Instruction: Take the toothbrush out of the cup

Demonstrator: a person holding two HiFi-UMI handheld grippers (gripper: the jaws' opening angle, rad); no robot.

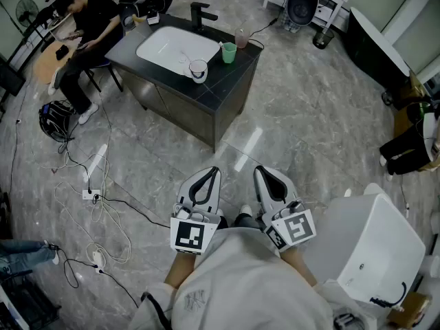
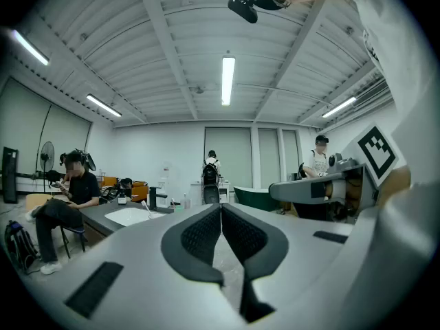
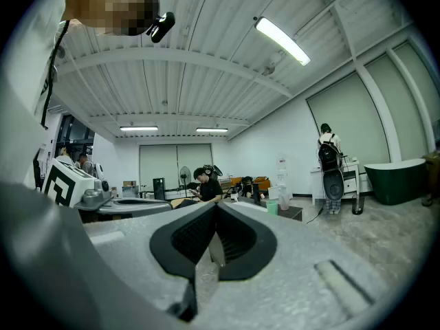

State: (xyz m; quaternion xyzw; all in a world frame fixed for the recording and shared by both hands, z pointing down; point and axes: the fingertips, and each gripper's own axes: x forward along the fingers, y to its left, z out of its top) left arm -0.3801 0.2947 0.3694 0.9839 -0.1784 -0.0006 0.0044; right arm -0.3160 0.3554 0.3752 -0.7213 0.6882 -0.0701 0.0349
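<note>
Left gripper: we hold the left gripper (image 1: 212, 176) close in front of the body, pointing level toward the far side. Its jaws are pressed together with nothing between them.
Right gripper: the right gripper (image 1: 263, 177) sits just beside the left one. Its jaws are also together and empty.
Cup: the white cup (image 1: 199, 70) stands on the dark surface (image 1: 230, 78), at the near right edge of the sink (image 1: 168, 47). A green cup (image 1: 228, 52) stands just to its right and a little farther off.
Toothbrush: the toothbrush (image 1: 188, 60) is in the white cup. It is small in our views, but it seems to lean out of the cup up and to the far left, over the sink.
Direction from grippers: the cup lies well apart from both grippers, across open floor (image 1: 289, 115). It is almost straight ahead of the left gripper and a touch to its left.
Nearer hand: we judge the left gripper slightly better placed, since the right one would have to cross past the green cup.
What the move turns on: we must first close the gap to the surface and part the jaws. The handle should then be taken above the rim and drawn out along its lean, not straight up.
</note>
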